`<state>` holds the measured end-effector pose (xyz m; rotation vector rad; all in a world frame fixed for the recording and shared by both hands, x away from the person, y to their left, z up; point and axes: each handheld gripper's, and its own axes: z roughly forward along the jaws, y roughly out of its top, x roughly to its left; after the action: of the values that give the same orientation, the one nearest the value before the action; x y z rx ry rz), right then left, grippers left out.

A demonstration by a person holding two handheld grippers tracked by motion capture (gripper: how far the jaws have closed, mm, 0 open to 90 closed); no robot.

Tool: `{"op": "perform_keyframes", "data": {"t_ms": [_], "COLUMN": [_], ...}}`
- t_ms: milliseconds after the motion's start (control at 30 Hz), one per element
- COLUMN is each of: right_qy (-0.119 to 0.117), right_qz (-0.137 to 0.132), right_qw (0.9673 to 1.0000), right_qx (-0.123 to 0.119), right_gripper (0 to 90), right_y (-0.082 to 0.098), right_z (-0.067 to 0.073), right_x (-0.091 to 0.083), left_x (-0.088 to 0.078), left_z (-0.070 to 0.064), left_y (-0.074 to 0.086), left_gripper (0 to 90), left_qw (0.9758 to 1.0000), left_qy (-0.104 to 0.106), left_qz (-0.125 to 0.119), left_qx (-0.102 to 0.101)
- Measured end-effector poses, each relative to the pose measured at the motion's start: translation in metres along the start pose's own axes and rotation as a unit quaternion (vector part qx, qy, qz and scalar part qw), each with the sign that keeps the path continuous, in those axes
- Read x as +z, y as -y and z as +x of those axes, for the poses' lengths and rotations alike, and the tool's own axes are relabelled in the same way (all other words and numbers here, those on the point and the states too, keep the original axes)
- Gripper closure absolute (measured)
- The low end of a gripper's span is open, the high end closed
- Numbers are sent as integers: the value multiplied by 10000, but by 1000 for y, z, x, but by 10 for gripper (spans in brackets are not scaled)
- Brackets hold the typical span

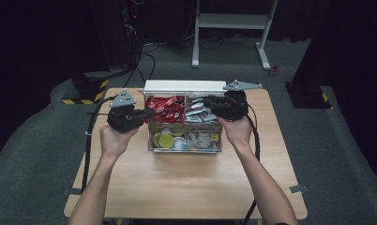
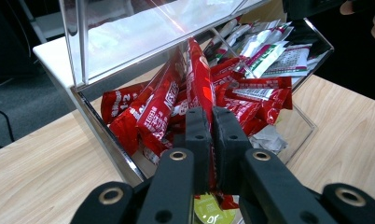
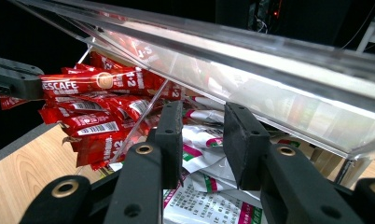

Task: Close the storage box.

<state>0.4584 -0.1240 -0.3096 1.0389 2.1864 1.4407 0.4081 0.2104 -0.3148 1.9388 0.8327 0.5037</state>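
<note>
A clear box with four compartments stands on the wooden table. Its back left compartment holds red coffee stick packets and its back right one white sachets. My left gripper reaches in from the box's left side. In the left gripper view, the left gripper is shut on one red stick packet, which rises from between its pads. This held packet lies level above the red heap in the right gripper view. My right gripper hovers open over the white sachets, nothing between its pads.
The box's clear lid stands raised at the back, close over both grippers. The front compartments hold yellow-green round pods and pale round items. Bare table wood lies on the person's side of the box. A white desk frame stands beyond the table.
</note>
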Motion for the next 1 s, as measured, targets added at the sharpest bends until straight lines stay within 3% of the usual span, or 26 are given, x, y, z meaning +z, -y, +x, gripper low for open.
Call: {"op": "perform_keyframes", "data": {"t_ms": [600,1000], "right_qy": [22,43], "right_qz": [8,39], "right_qw": [10000,10000], "right_qx": [5,30], "right_gripper": [675,675], "right_y": [0,-1], "right_z": [1,2], "right_x": [0,0], "left_x": [-13,-21], "left_z": [5,7], "left_y": [12,18], "left_gripper": [862,864], "left_qw": [9996,9994], "left_qy": [112,147], "left_qz": [-136,-199], "left_qx": [-216,-259]}}
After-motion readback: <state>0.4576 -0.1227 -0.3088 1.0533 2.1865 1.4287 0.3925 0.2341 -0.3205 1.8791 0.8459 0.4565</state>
